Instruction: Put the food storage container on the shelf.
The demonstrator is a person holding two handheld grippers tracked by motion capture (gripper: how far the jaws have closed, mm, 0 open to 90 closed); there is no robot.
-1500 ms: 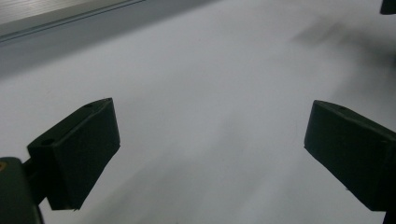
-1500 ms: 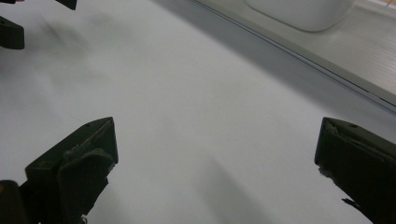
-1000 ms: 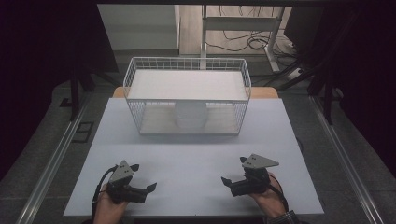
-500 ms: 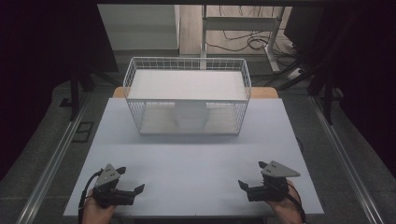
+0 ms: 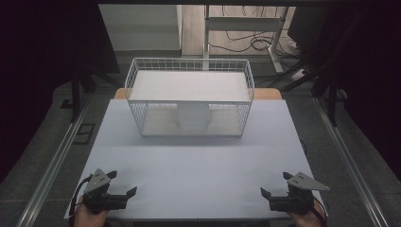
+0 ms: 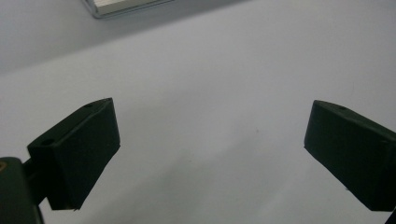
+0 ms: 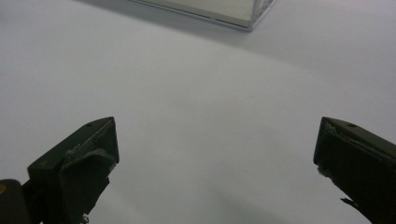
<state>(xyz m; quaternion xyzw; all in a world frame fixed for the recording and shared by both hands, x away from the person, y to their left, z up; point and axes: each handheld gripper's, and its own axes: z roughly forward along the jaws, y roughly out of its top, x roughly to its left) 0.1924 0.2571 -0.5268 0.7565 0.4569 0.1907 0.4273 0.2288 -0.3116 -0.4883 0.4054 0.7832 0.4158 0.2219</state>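
A white wire basket point(image 5: 189, 90) stands at the back middle of the white table point(image 5: 198, 161). A pale cylindrical stack point(image 5: 193, 118) sits inside it, seen through the front wall. My left gripper point(image 5: 122, 183) rests at the table's near left corner, open, with nothing between its jaws point(image 6: 210, 140). At the near right corner my right gripper point(image 5: 275, 184) is open and empty too point(image 7: 217, 154). Both point inward over bare table, far from the basket. The basket's base edge point(image 6: 121, 5) shows at the top of the left gripper view, and its corner point(image 7: 224, 11) in the right gripper view.
Metal rails point(image 5: 52, 165) run along both sides of the table over a grey floor. Behind the basket stand a desk frame point(image 5: 241, 28) and loose cables point(image 5: 246, 45). Dark curtains point(image 5: 47, 47) close off left and right.
Both grippers have drawn back toward the near edge and spread outward to the table's corners. Their jaws stay open. The basket has not moved.
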